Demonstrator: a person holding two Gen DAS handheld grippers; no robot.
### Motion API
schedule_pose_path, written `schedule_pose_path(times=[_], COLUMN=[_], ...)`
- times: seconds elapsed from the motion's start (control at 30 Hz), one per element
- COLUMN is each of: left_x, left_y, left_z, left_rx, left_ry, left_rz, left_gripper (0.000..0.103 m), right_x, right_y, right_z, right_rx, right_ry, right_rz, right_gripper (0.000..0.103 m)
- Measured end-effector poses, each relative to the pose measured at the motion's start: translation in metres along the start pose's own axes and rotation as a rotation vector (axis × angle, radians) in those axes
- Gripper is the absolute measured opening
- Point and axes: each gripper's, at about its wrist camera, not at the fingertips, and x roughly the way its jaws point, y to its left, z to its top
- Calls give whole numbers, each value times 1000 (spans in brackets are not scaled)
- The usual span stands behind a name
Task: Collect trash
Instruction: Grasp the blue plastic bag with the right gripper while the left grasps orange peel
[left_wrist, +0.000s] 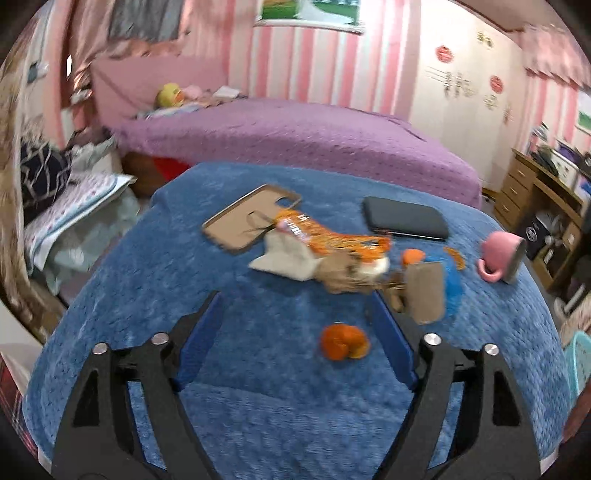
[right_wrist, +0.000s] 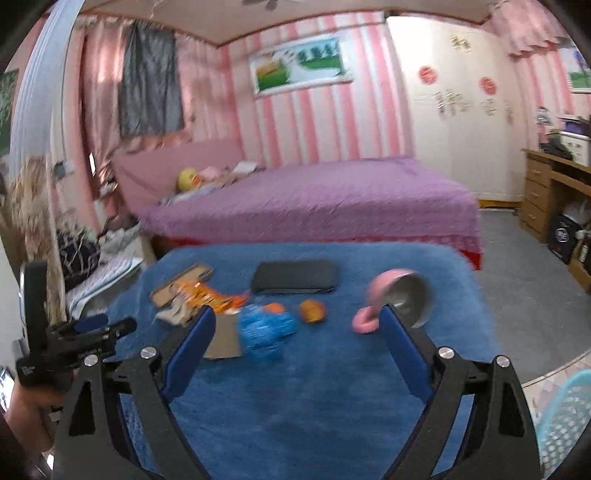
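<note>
Two grippers, left gripper and right gripper, hover spread and empty: approach step. Orange peel lies between the left fingers; blue wrapper just ahead of the right. Next: descend, clench. Mesh basket, rightward, contents unseen; pink cup tipped, seemingly empty.

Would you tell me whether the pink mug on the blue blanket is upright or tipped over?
Tipped over: the pink mug lies on its side on the blue blanket, grey inside facing sideways.
</note>
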Motion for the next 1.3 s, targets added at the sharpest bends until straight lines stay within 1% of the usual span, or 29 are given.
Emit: schedule_pose_path(times=[0.07, 0.17, 0.23, 0.3, 0.33, 0.37, 0.43, 0.57, 0.7, 0.73, 0.77, 0.9, 1.0, 1.17, 1.3], left_x=[6, 11, 14, 16, 16, 16, 16, 17, 18, 18, 18, 22, 22, 27, 34], left_y=[9, 16, 21, 24, 25, 26, 29, 26, 21, 19, 18, 11, 10, -1, -16], left_z=[-3, -12, -15, -16, -17, -16, -16, -16, -18, -19, -19, -23, -23, -27, -32], left_rx=[-20, -24, -20, -18, -19, -20, -27, -22, -10, -7, -3, 25, 26, 35, 55], left_ry=[15, 26, 36, 42, 44, 45, 45, 48, 53, 55, 57, 72, 79, 102, 121], left_rz=[-9, -5, -6, -5, -5, -6, -8, -20, -27, -28, -30, -39, -54, -99, -121], left_gripper=[81, 81, 81, 81, 81, 81, 81, 81, 81, 81, 81, 81, 81, 81, 81], right_x=[25, 50, 67, 81, 89, 97, 106, 123, 137, 140, 141, 126, 102, 51, 26], right_y=[20, 42, 49, 53, 54, 55, 56, 60, 65, 65, 63, 62, 58, 33, 6], right_z=[-5, -14, -19, -27, -30, -33, -36, -43, -45, -46, -46, -38, -24, -2, 7], right_rx=[-24, -57, -58, -46, -36, -22, -10, -12, -24, -21, -15, -20, -48, -5, 50], right_ry=[37, 80, 113, 152, 174, 196, 217, 255, 276, 282, 295, 277, 237, 123, 75], right_rz=[26, 50, 63, 71, 81, 91, 104, 120, 111, 112, 120, 135, 135, 161, 160], right_gripper=[88, 88, 87, 85, 79, 76, 74, 74, 74, 63, 46, 45, 45, 45, 45])
